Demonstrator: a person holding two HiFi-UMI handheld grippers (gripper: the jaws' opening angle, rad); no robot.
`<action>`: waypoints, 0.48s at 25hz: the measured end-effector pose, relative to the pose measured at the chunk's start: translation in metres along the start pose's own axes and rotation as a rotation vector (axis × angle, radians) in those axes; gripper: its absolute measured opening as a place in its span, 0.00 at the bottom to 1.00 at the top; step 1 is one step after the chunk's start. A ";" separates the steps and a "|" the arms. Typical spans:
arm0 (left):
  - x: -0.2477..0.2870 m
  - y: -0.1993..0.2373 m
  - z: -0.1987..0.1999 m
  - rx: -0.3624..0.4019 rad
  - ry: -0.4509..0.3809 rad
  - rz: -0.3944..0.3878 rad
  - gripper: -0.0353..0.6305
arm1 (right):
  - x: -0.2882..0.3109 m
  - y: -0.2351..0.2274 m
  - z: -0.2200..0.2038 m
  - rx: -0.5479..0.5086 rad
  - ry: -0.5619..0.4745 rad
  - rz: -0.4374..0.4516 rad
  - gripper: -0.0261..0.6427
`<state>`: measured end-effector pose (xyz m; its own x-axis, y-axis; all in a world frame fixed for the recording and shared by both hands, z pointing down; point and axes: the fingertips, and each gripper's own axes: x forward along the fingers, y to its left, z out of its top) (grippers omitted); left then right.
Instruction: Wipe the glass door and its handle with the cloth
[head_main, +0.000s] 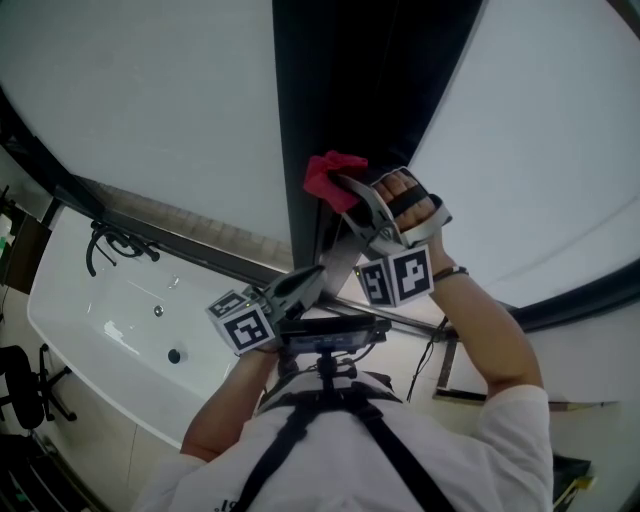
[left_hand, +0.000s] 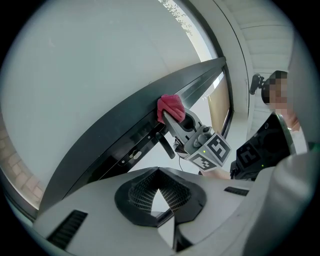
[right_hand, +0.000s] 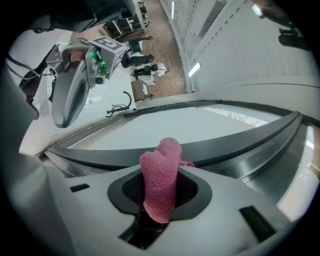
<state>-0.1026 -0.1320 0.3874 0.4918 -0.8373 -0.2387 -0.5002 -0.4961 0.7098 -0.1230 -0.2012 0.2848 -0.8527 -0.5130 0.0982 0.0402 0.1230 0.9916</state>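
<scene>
A pink cloth (head_main: 330, 175) (left_hand: 171, 106) (right_hand: 161, 180) is pinched in my right gripper (head_main: 342, 188) (left_hand: 176, 119) (right_hand: 162, 172), which is shut on it. The cloth presses against the dark frame (head_main: 340, 90) (left_hand: 125, 125) of the glass door, between two frosted panes (head_main: 150, 90). In the left gripper view a dark lever handle (left_hand: 165, 145) sticks out from the frame just below the cloth. My left gripper (head_main: 312, 276) (left_hand: 157, 172) (right_hand: 63, 120) hangs lower, close to the frame, its jaws together with nothing between them.
A white bathtub (head_main: 110, 320) with a black faucet (head_main: 115, 240) lies below at the left. A black office chair (head_main: 25, 385) stands at the far left edge. A second frosted pane (head_main: 560, 130) fills the right side.
</scene>
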 end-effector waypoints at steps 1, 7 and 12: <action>0.000 0.000 0.000 -0.002 -0.001 0.000 0.04 | 0.000 0.002 0.000 0.000 0.011 0.007 0.18; -0.001 0.003 0.000 -0.012 -0.001 -0.002 0.04 | 0.002 0.021 -0.003 0.017 0.102 0.031 0.18; -0.005 0.005 0.002 -0.015 0.014 0.001 0.04 | 0.002 0.038 -0.007 0.097 0.135 0.016 0.18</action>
<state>-0.1090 -0.1310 0.3910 0.5016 -0.8343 -0.2289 -0.4899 -0.4920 0.7196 -0.1196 -0.2036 0.3238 -0.7745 -0.6188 0.1308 -0.0030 0.2104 0.9776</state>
